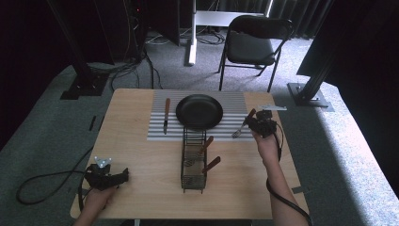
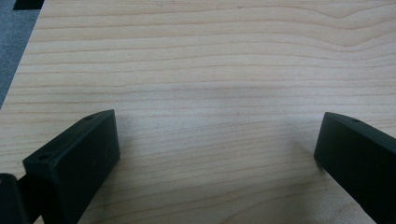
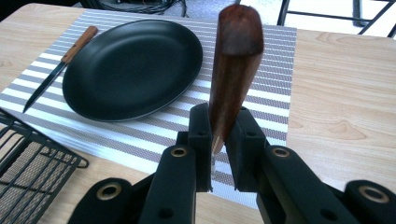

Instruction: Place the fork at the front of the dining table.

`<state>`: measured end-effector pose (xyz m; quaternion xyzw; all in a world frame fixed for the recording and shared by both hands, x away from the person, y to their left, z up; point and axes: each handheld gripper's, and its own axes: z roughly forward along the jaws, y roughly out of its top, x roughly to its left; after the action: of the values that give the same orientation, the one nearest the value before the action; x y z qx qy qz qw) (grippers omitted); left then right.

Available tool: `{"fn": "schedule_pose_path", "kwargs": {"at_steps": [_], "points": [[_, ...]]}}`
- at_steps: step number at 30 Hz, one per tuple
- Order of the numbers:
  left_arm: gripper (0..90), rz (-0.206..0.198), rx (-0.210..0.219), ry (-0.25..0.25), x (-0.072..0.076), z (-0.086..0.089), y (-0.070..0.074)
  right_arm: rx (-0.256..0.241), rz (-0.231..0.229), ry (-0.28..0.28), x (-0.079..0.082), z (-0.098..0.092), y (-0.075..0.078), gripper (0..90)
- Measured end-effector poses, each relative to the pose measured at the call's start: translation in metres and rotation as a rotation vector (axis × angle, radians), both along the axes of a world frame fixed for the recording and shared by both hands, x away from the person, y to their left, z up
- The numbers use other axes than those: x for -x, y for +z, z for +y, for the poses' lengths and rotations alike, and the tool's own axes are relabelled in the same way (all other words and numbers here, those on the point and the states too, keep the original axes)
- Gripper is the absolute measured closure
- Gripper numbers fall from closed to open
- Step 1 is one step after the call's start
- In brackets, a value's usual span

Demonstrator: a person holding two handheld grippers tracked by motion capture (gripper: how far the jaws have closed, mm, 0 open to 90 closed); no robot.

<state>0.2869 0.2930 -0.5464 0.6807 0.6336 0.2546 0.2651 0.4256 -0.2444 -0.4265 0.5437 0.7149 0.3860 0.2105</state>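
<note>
1. On a pale wooden table (image 1: 141, 155) with visible grain lies a rectangular placemat (image 1: 233, 106) woven in fine grey and white stripes.
2. At the mat's centre sits a round, smooth, matte black plate (image 1: 199, 111).
3. Left of the plate, on the mat, lies a knife (image 1: 166, 115) with a slim dark blade and a reddish wooden handle.
4. Just in front of the mat stands a narrow black wire basket (image 1: 193, 161) holding two wooden-handled utensils (image 1: 211, 165) that lean out to the right.
5. Over the mat's right edge, the right gripper (image 1: 254, 123) has its black jaws clamped on a fork (image 1: 243, 125) by its rounded brown wooden handle; the metal tines point toward the mat's front edge.
6. Near the table's front left corner, the left gripper (image 1: 123, 175) rests low with its blocky black jaws spread wide over bare wood.
7. Beyond the table stands a black folding chair (image 1: 251, 44) on grey carpet.
</note>
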Motion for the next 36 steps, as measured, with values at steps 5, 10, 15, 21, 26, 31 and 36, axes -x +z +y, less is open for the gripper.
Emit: {"fn": "schedule_pose_path", "kwargs": {"at_steps": [5, 10, 15, 21, 26, 31, 36], "points": [[0.0, 0.0, 0.0, 0.0, 0.0, 0.0, 0.0, 0.014, -0.006, -0.008, -0.003, 0.006, 0.001, 80.6], [0.0, 0.0, 0.0, 0.0, 0.0, 0.0, 0.0, 0.014, -0.025, -0.018, -0.006, 0.011, -0.001, 80.4], [0.0, 0.0, 0.0, 0.0, 0.0, 0.0, 0.0, -0.02, -0.024, -0.037, -0.014, 0.013, -0.006, 79.5], [0.0, 0.0, 0.0, 0.0, 0.0, 0.0, 0.0, -0.033, 0.003, -0.081, -0.028, 0.016, -0.018, 80.2], [0.0, 0.0, 0.0, 0.0, 0.0, 0.0, 0.0, 0.01, 0.044, -0.081, -0.051, 0.027, -0.015, 80.3], [0.0, 0.0, 0.0, 0.0, 0.0, 0.0, 0.0, 0.057, 0.1, -0.081, -0.085, 0.042, -0.018, 80.3], [0.0, -0.001, 0.0, 0.0, 0.0, 0.0, 0.0, 0.069, 0.165, -0.109, -0.114, 0.051, -0.03, 80.3]]}}
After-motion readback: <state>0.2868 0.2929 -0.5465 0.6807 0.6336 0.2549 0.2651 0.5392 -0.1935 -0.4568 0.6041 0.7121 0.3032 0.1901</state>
